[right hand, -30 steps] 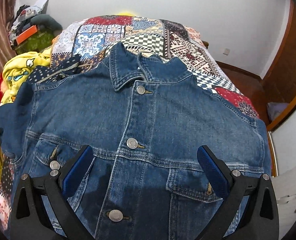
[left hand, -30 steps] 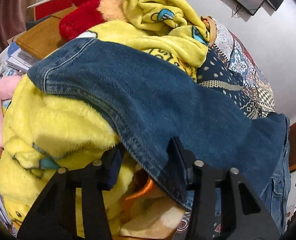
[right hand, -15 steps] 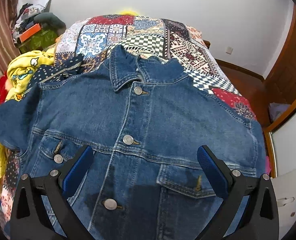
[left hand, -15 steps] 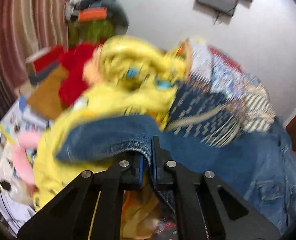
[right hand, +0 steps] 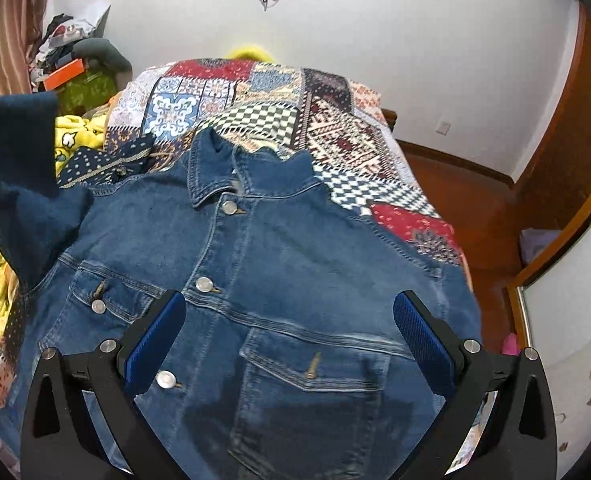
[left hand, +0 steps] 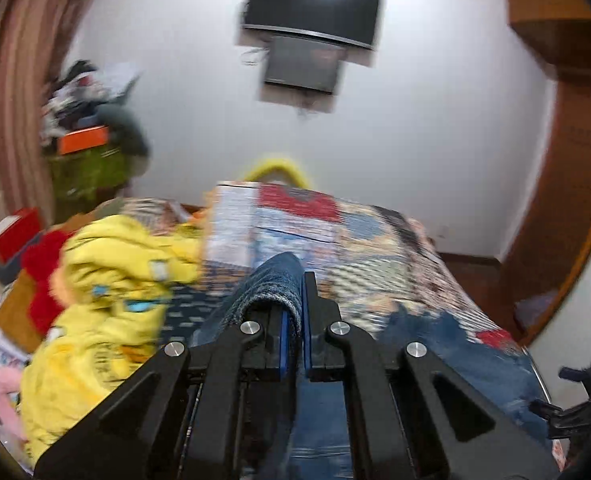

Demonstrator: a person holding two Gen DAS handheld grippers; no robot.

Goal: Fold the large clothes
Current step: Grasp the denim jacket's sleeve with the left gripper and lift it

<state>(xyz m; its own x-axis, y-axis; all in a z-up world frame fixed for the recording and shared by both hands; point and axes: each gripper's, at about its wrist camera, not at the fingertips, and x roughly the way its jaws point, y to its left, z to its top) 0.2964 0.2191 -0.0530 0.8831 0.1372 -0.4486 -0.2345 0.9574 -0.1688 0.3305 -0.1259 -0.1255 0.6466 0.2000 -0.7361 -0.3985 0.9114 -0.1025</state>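
Two grippers: my left gripper (left hand: 292, 334) pinches jacket (right hand: 255, 264) sleeve (left hand: 273, 284) raised; right gripper (right hand: 289, 340) spread wide over jacket front.

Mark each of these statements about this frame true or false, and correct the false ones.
1. The left gripper is shut on the denim jacket's sleeve. True.
2. The right gripper grips the jacket's collar. False: its fingers are spread open above the denim jacket, holding nothing.
3. The jacket lies front up and buttoned on the patchwork bedspread. True.
4. The yellow blanket covers the jacket's collar. False: it lies heaped at the bed's left side, and the collar is uncovered.
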